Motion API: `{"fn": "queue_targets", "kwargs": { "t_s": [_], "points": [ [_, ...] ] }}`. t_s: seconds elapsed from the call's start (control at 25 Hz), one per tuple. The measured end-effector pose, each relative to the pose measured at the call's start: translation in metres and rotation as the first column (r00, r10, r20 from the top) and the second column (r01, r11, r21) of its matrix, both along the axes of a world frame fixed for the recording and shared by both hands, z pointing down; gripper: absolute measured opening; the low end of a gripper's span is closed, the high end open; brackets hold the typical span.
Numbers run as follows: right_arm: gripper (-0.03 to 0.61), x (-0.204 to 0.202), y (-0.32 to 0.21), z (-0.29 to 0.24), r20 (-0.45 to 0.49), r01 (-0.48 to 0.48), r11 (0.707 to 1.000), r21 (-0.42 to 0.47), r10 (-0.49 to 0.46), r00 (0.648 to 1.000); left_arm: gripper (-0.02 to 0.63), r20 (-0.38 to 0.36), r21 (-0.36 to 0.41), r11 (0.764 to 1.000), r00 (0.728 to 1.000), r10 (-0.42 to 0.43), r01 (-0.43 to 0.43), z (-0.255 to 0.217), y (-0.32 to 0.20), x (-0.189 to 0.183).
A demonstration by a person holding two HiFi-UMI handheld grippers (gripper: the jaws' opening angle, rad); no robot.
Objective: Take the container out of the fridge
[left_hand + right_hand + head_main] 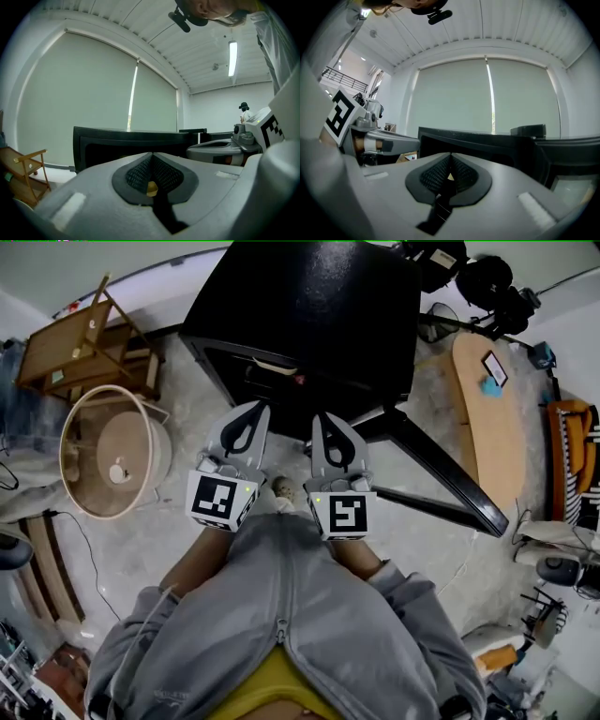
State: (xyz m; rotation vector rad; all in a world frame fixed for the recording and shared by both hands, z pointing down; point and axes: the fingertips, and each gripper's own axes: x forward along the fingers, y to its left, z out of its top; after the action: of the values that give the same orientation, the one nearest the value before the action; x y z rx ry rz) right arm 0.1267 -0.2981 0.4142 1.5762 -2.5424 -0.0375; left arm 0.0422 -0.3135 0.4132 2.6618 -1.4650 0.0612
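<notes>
Two claws are held shut and empty, the left gripper (pixel 255 411) and the right gripper (pixel 323 418), both pointed up-frame at the black fridge (pixel 309 306), its door (pixel 441 470) swung open toward lower right.

- wooden rack (pixel 80 348) at upper left, on the floor;
- round beige tub (pixel 112 451) just below it;
- oval wooden table (pixel 492 437) at right, tablet (pixel 494 368) lying on it;
- grey blinds (pixel 93 84);
- ceiling light (pixel 232 57), lit
</notes>
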Motion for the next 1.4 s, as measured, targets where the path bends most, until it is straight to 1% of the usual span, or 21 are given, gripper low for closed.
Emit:
{"fn": "queue_targets", "kwargs": {
  "t_s": [0.08,0.16,0.28,0.4,0.44,0.48,0.6,0.68,0.84,0.96,1.0,1.08,1.2,1.28,1.4],
  "points": [
    [0.0,-0.003,-0.005,-0.002,0.0,-0.011,1.0,-0.003,0.011,1.0,0.005,0.005,0.0,1.0,1.0,0.017,-0.017,0.003,-0.007,0.001],
    [0.0,-0.003,-0.009,-0.001,-0.005,-0.026,1.0,-0.002,0.026,1.0,0.04,0.012,-0.008,0.999,0.999,0.035,-0.035,0.008,-0.013,0.003],
    [0.0,-0.003,-0.013,0.003,-0.018,-0.048,0.999,0.003,0.048,0.999,0.072,0.026,-0.018,0.999,0.998,0.05,-0.05,0.015,-0.021,0.003],
    [0.0,-0.004,-0.015,0.005,-0.02,-0.072,0.997,-0.007,0.072,0.997,0.138,0.027,-0.036,0.998,0.998,0.057,-0.056,0.023,-0.029,0.002],
    [0.0,-0.004,-0.016,0.005,-0.022,-0.078,0.997,-0.004,0.078,0.997,0.144,0.026,-0.045,0.997,0.998,0.059,-0.057,0.028,-0.031,0.001],
    [0.0,-0.005,-0.016,0.006,-0.027,-0.081,0.997,0.001,0.081,0.996,0.167,0.025,-0.052,0.997,0.998,0.057,-0.056,0.032,-0.033,0.001],
    [0.0,-0.005,-0.018,0.01,-0.041,-0.092,0.996,-0.001,0.092,0.995,0.267,0.028,-0.067,0.997,0.998,0.047,-0.045,0.045,-0.041,0.0],
    [0.0,-0.004,-0.02,0.015,-0.056,-0.092,0.996,0.001,0.092,0.994,0.313,0.032,-0.074,0.996,0.998,0.044,-0.042,0.053,-0.047,0.0],
    [0.0,-0.004,-0.019,0.022,-0.083,-0.092,0.996,0.0,0.092,0.992,0.365,0.06,-0.088,0.996,0.997,0.039,-0.034,0.072,-0.06,0.002],
    [0.0,-0.006,-0.02,0.023,-0.09,-0.098,0.995,-0.004,0.097,0.991,0.388,0.038,-0.126,0.992,0.999,0.031,-0.026,0.085,-0.07,0.006],
    [0.0,-0.007,-0.021,0.022,-0.085,-0.103,0.995,-0.005,0.102,0.991,0.408,0.03,-0.138,0.99,0.999,0.027,-0.023,0.09,-0.074,0.006],
    [0.0,-0.007,-0.023,0.022,-0.076,-0.112,0.994,-0.008,0.111,0.991,0.425,0.033,-0.154,0.988,0.999,0.015,-0.01,0.099,-0.081,0.007],
    [0.0,-0.005,-0.024,0.028,-0.083,-0.112,0.994,-0.014,0.11,0.99,0.466,0.06,-0.164,0.986,0.998,-0.003,0.013,0.11,-0.093,0.008],
    [0.0,-0.004,-0.023,0.03,-0.08,-0.116,0.993,-0.022,0.114,0.99,0.499,0.086,-0.153,0.988,0.996,-0.008,0.021,0.115,-0.1,0.01],
    [0.0,-0.002,-0.022,0.033,-0.083,-0.119,0.992,-0.03,0.116,0.99,0.512,0.117,-0.139,0.99,0.993,-0.007,0.023,0.122,-0.108,0.014]
  ]
}}
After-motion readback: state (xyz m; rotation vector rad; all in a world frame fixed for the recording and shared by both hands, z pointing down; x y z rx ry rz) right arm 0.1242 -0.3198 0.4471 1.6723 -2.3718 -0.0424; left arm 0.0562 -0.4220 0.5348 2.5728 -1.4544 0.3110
